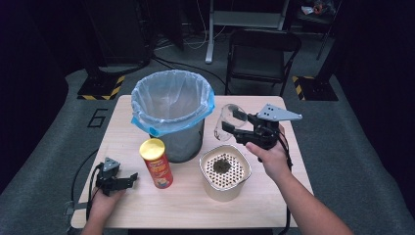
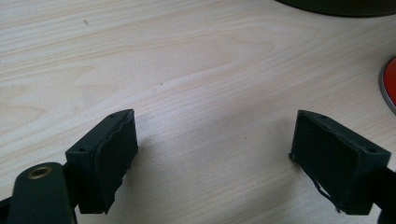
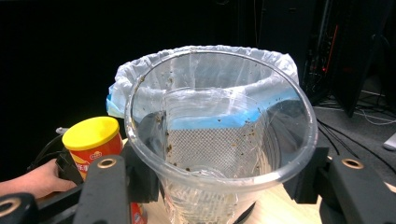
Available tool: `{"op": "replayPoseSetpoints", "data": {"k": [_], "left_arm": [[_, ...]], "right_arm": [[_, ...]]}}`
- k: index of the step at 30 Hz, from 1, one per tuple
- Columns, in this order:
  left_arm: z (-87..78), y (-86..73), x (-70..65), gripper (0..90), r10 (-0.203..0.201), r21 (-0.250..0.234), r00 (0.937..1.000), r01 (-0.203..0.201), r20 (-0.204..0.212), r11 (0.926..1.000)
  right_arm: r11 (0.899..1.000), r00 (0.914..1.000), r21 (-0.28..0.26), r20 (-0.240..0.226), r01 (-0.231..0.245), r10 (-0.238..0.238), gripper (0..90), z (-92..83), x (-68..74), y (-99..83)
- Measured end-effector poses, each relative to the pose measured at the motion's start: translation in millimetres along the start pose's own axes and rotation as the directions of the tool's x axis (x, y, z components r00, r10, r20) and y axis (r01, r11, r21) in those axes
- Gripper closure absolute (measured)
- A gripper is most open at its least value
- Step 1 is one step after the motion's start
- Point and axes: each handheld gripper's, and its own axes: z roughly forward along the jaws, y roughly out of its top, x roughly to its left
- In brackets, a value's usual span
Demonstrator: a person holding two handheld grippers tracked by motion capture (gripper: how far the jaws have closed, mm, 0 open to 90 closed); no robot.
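My right gripper [image 1: 234, 128] clamps the clear plastic cup [image 1: 226, 121], tilted, between bin [image 1: 172, 111] and strainer pot [image 1: 225, 171]. Left gripper [image 1: 128, 179] rests wide open, empty. Risk: thin wall buckles and slips; residue drips on table [image 1: 274, 205] before reaching the bin.

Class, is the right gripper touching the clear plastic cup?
Touching: the right gripper view shows the right gripper with both jaws pressed against the clear plastic cup.

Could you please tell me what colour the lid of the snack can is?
Yellow; the lid shows best in the high view.
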Motion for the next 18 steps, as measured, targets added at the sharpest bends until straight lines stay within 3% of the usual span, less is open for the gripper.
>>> {"op": "replayPoseSetpoints", "data": {"k": [9,11,15,16,18], "left_arm": [[0.0,0.0,0.0,14.0,0.000,0.000,1.0000,0.000,0.000,1.0000],[0.0,0.0,0.1,14.0,0.000,0.000,1.0000,0.000,0.000,1.0000],[0.0,0.0,0.1,14.0,0.000,0.000,1.0000,0.000,0.000,1.0000],[0.0,0.0,0.0,14.0,0.000,0.000,1.0000,0.000,0.000,1.0000],[0.0,0.1,0.0,14.0,0.000,0.000,1.0000,0.000,0.000,1.0000]], "right_arm": [[1.000,0.9995,-0.007,-0.007,0.030,-0.030,40.3,5.0,3.2,27.0],[0.999,0.9989,-0.013,-0.007,0.045,-0.045,40.3,14.1,5.1,45.3],[0.997,0.9971,-0.023,0.012,0.075,-0.075,40.3,24.0,6.3,61.2],[0.998,0.9980,-0.012,0.011,0.062,-0.062,40.2,32.6,9.1,73.8],[0.998,0.9981,-0.013,0.010,0.062,-0.062,40.2,35.8,9.9,77.8]]}}
